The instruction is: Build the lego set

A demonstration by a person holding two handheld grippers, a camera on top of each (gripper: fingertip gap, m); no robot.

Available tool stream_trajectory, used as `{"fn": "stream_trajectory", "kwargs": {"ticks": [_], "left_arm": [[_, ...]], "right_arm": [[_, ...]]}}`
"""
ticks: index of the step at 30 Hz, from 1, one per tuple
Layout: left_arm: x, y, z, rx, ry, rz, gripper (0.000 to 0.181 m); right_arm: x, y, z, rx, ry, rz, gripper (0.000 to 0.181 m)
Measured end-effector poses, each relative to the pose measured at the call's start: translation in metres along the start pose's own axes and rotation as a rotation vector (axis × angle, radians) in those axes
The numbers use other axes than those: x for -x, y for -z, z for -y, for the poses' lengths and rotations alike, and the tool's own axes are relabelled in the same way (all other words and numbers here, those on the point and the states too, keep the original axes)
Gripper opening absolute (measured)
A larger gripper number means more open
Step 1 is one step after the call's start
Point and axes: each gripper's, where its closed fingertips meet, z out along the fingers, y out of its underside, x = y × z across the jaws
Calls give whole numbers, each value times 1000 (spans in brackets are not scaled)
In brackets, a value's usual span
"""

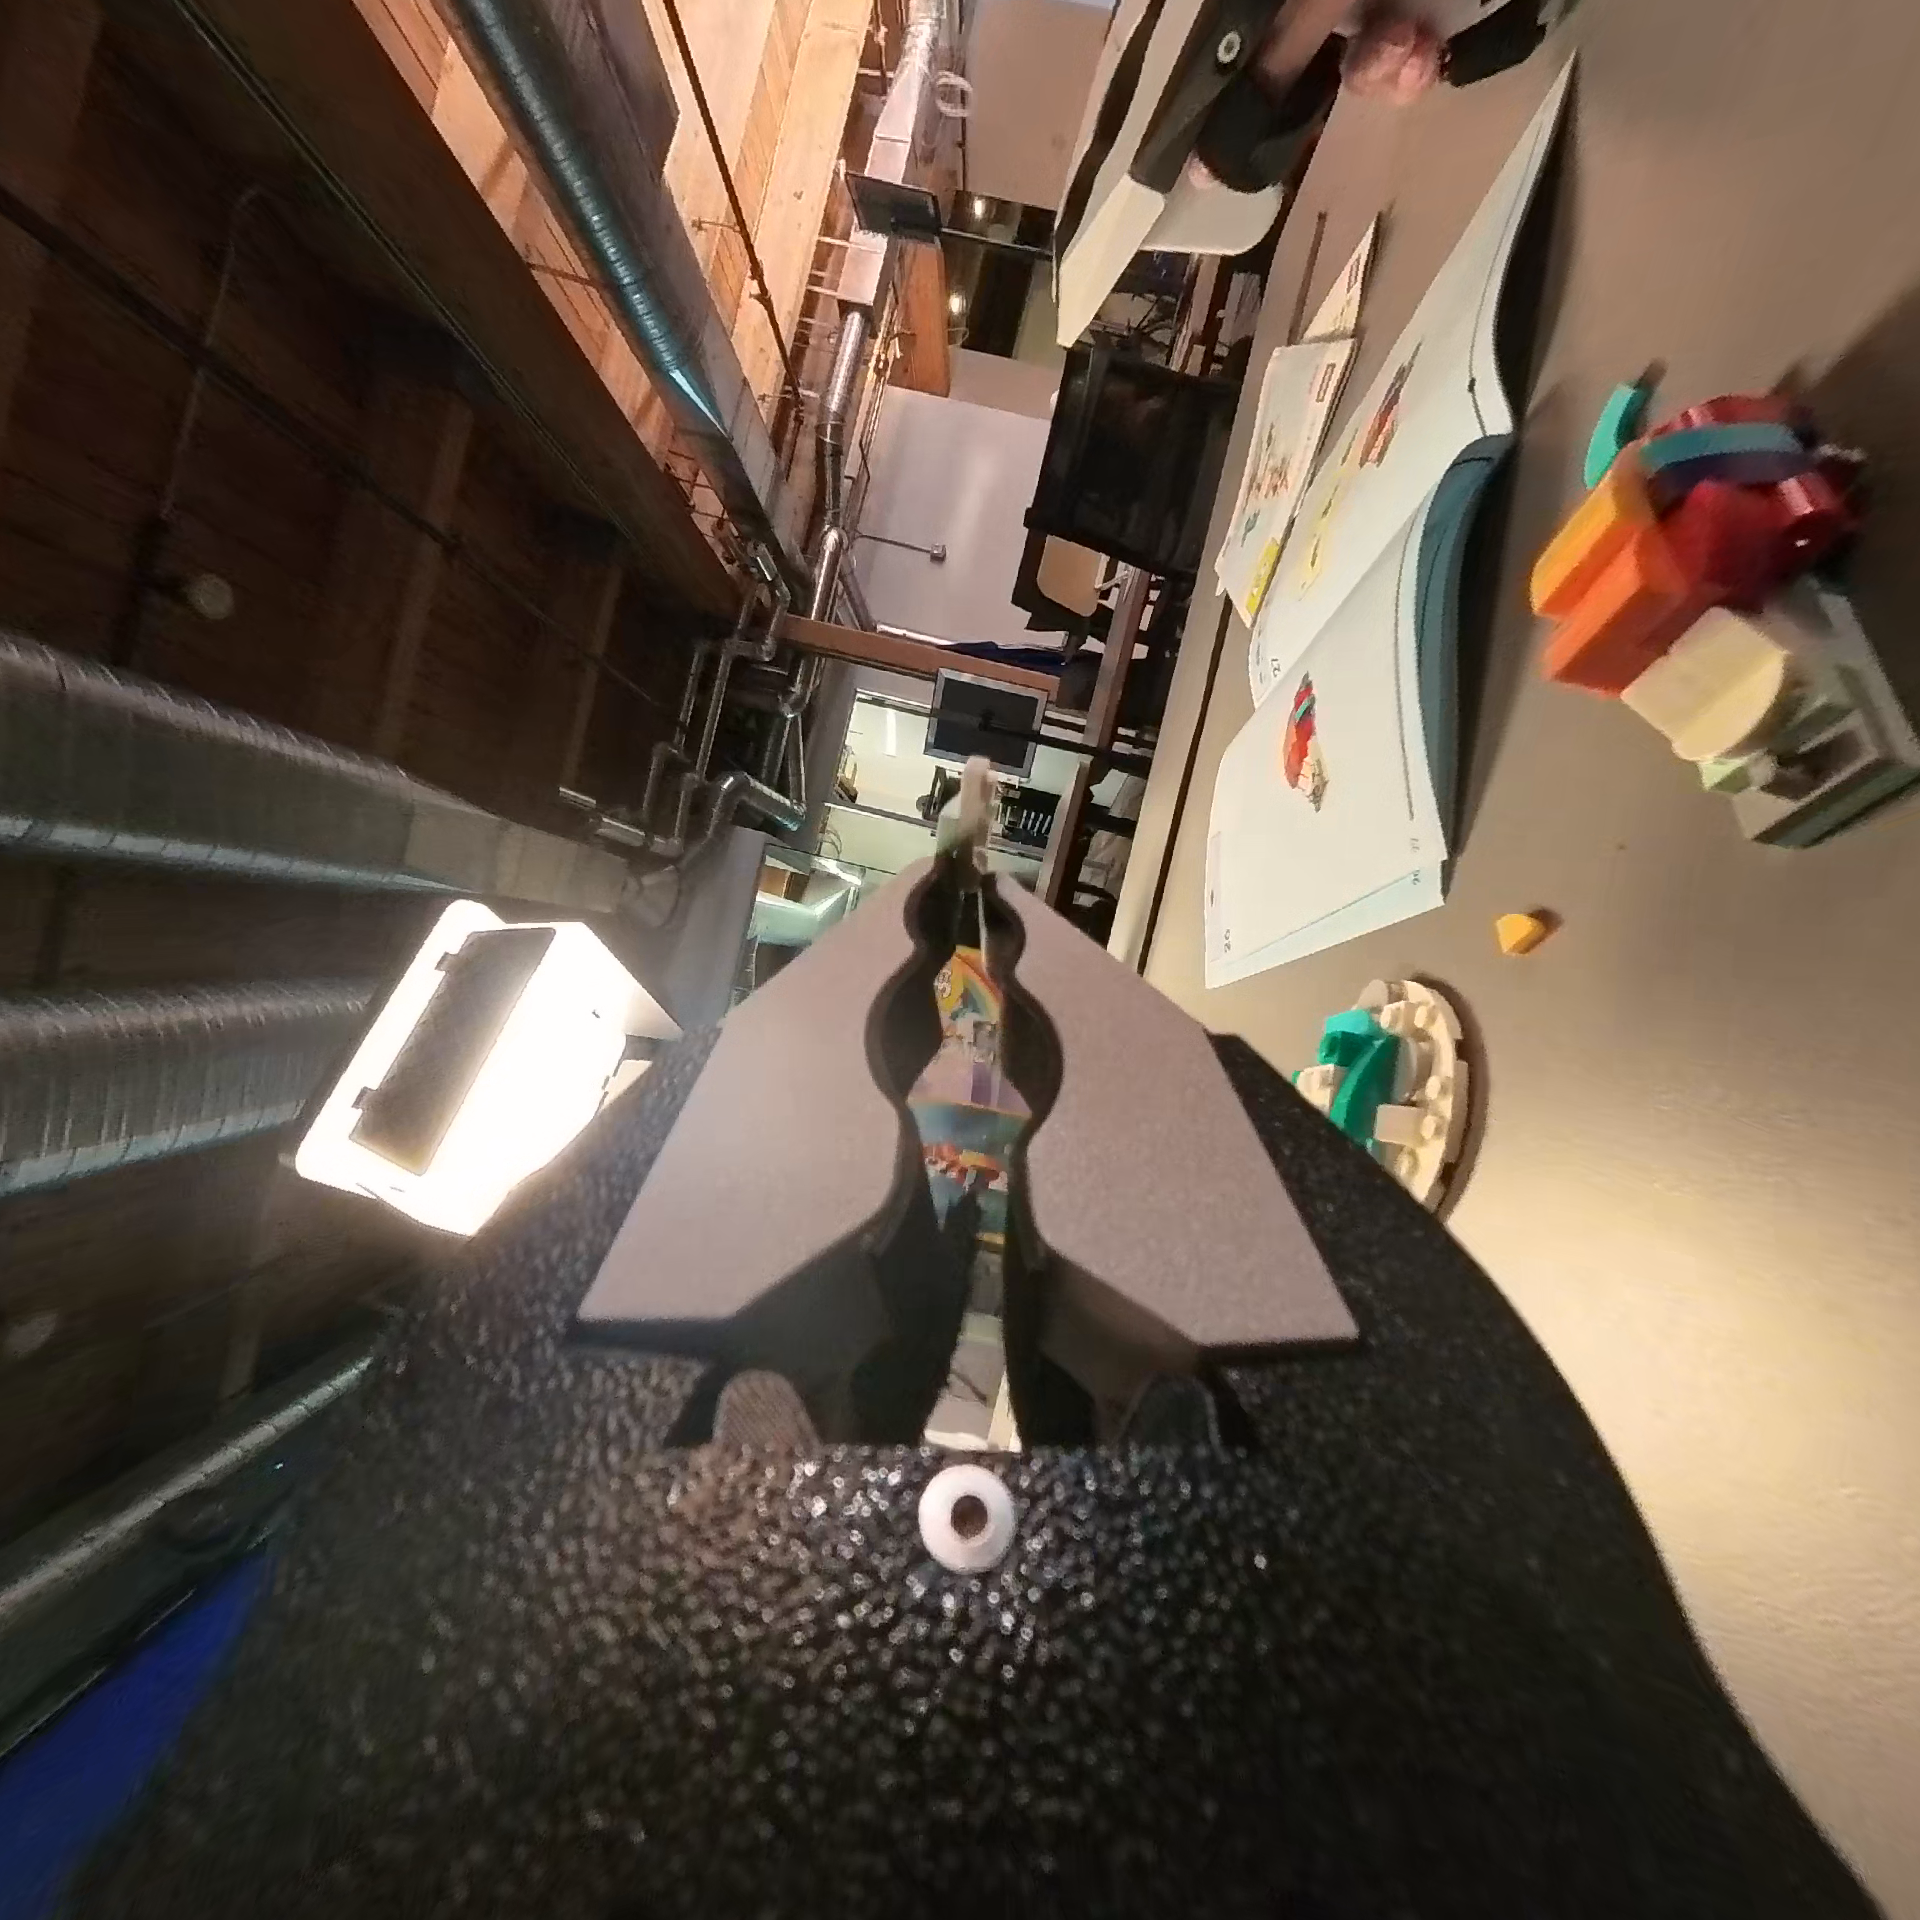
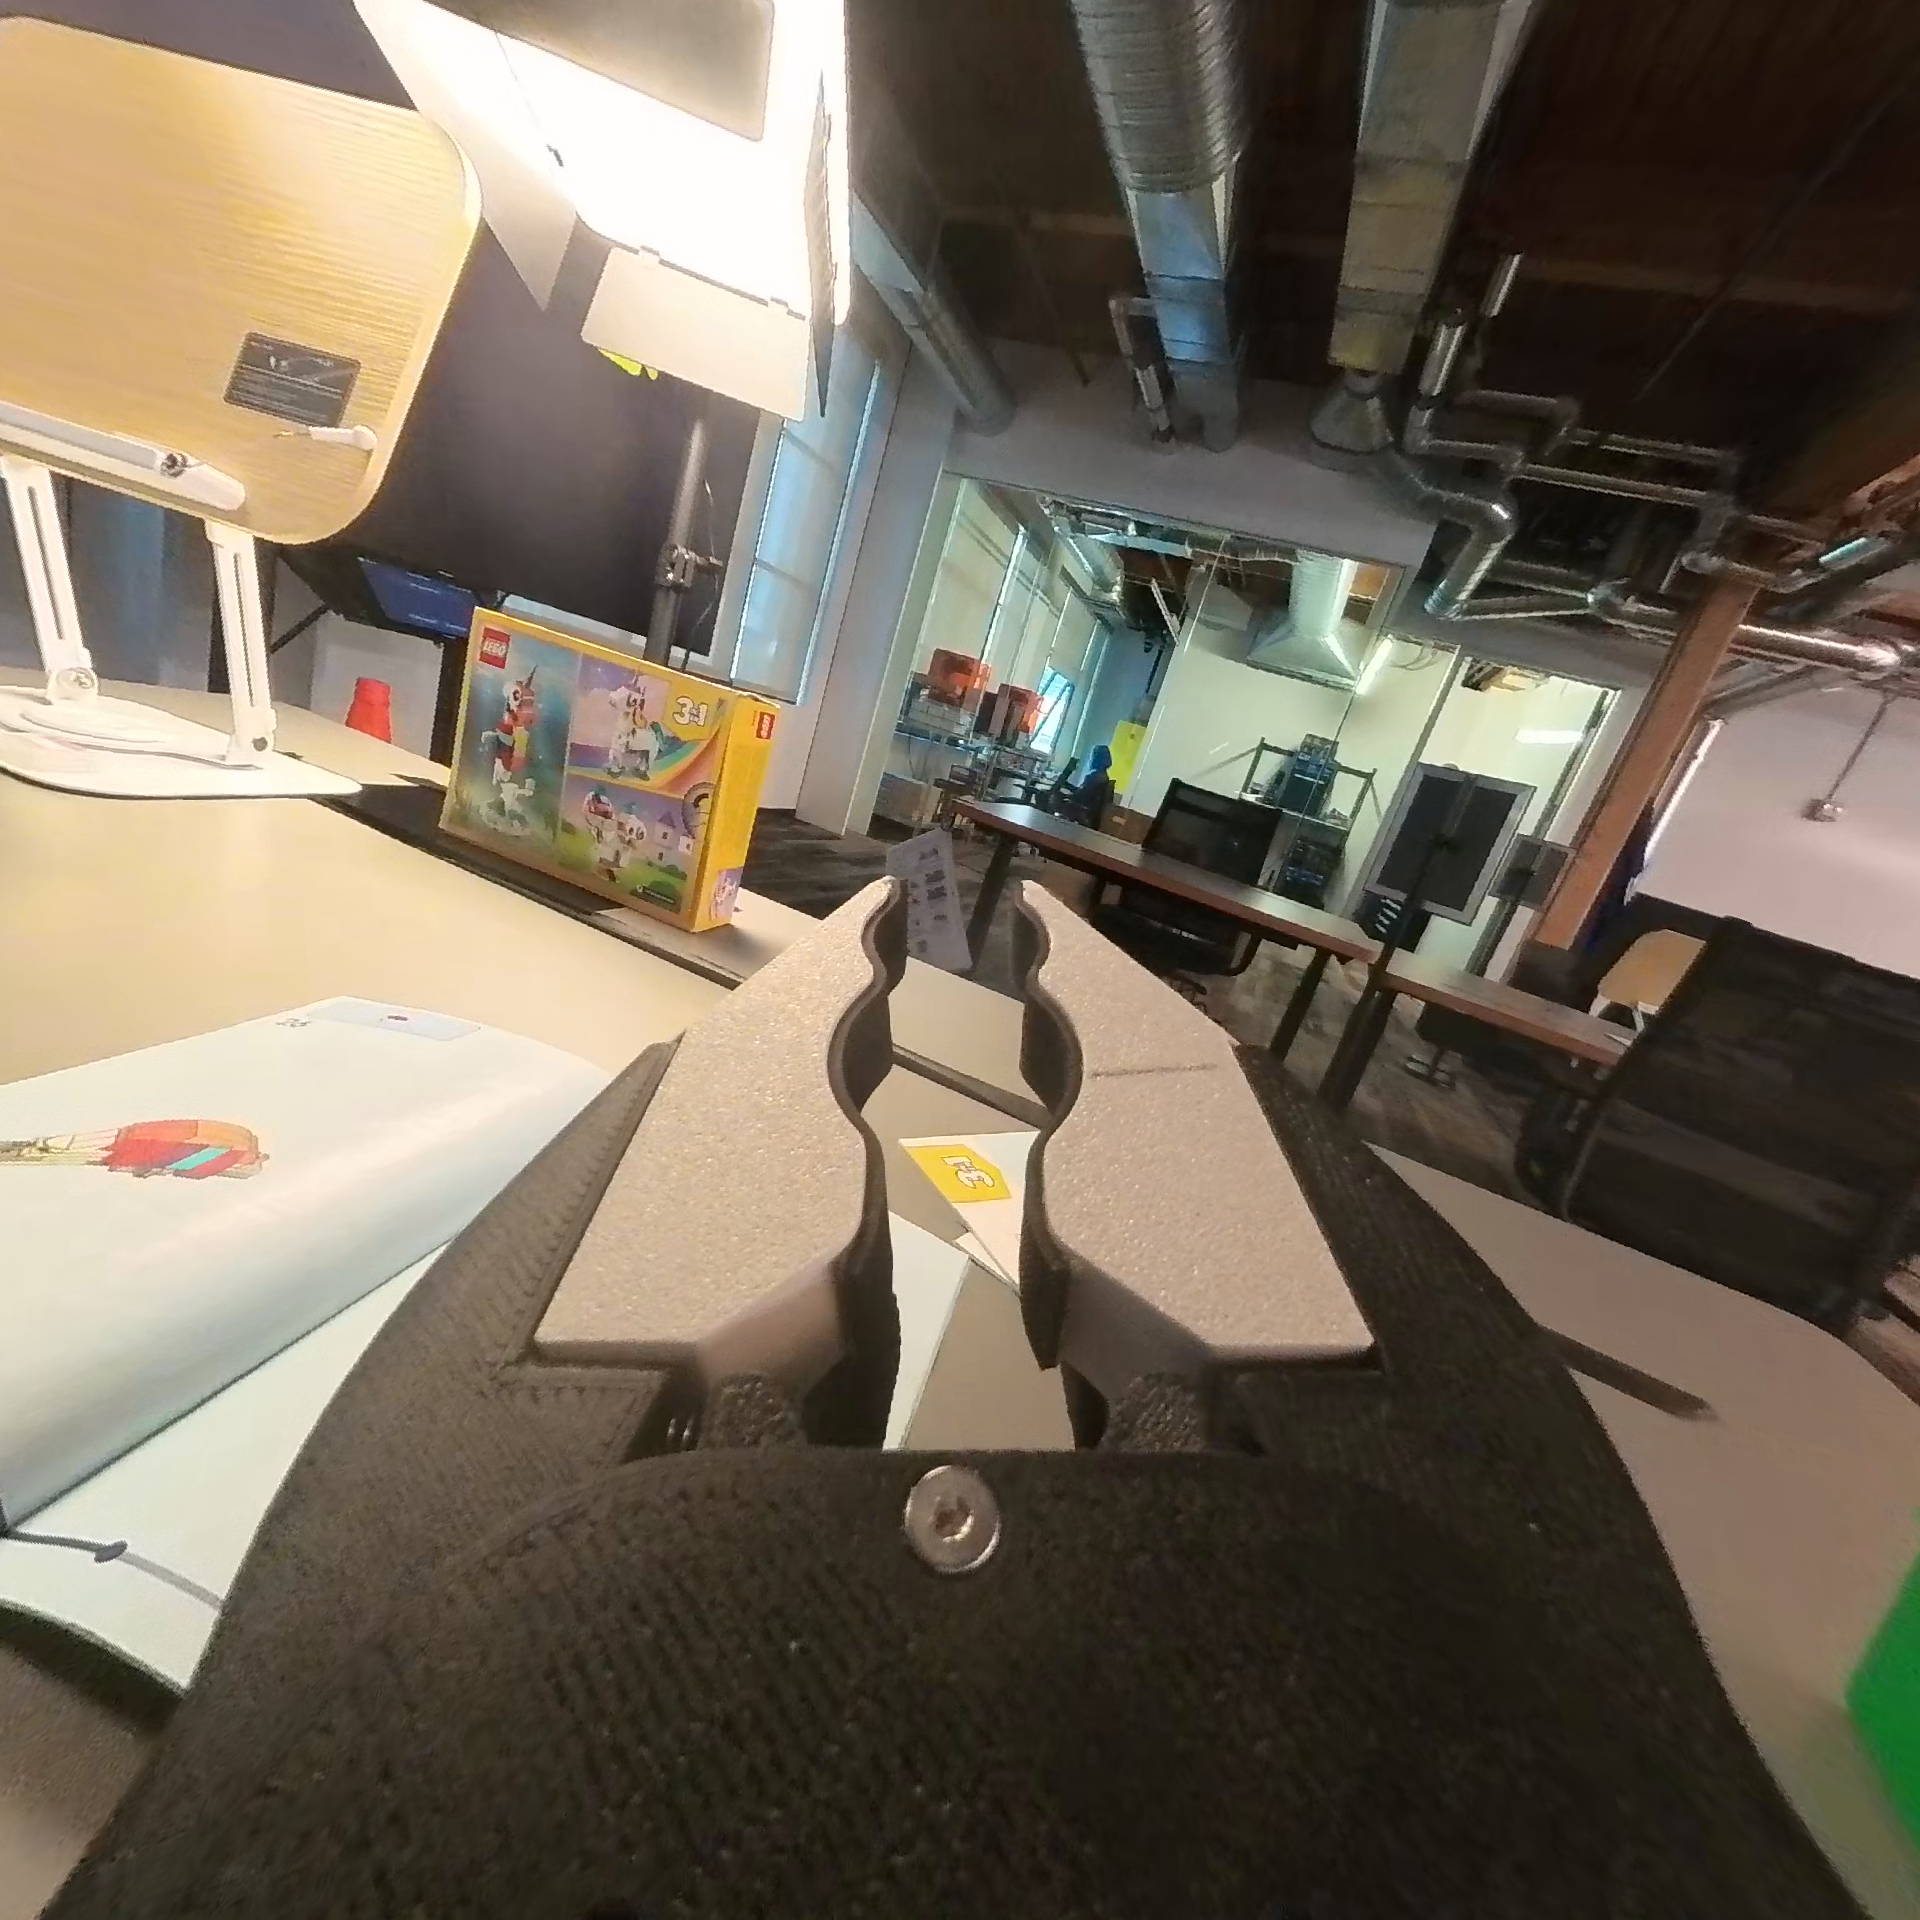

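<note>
Lego box (image 2: 608, 774) upright, closed

Yellow lego box (image 2: 613, 795); orange-red-teal model (image 1: 1704, 551).

Table, left wrist view: one open instruction booklet (image 1: 1382, 623), two loose leaflets (image 1: 1294, 416), one multicoloured lego build (image 1: 1704, 582), one round white plate assembly with teal pieces (image 1: 1387, 1081), one loose yellow piece (image 1: 1525, 928). Right wrist view: one yellow lego box (image 2: 608, 800), one white stand (image 2: 156, 717).
</note>
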Motion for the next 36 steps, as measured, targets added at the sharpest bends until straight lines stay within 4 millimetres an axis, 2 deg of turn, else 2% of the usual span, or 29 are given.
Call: {"fn": "stream_trajectory", "kwargs": {"ticks": [7,9,12,16,18,21,23,25,30,36], "left_arm": [[2,0,-1,5,3,-3,1],[-9,-1,-3,17,74,-98,1],[-27,0,-5,29,272,-265,1],[-17,-1,5,64,552,-384,1],[-23,2,19,102,812,-561,1],[-26,15,54,112,1255,-869,1],[-19,22,71,87,1496,-1014,1],[-9,23,75,72,1685,-1069,1],[-1,29,82,25,2006,-1202,1],[-23,50,85,157,2094,-1406,1]], "right_arm": [[-2,-1,-2,7,-3,-16,16],[-3,-1,-1,7,3,-21,16],[-2,-1,-1,6,12,-20,16],[0,0,0,-2,21,-8,16],[1,0,1,-5,19,1,16],[2,0,2,-11,7,9,16],[3,0,3,-16,-2,15,16],[4,0,3,-18,-6,24,16],[7,-1,3,-20,-6,38,16],[7,-1,3,-19,-15,39,16]]}}
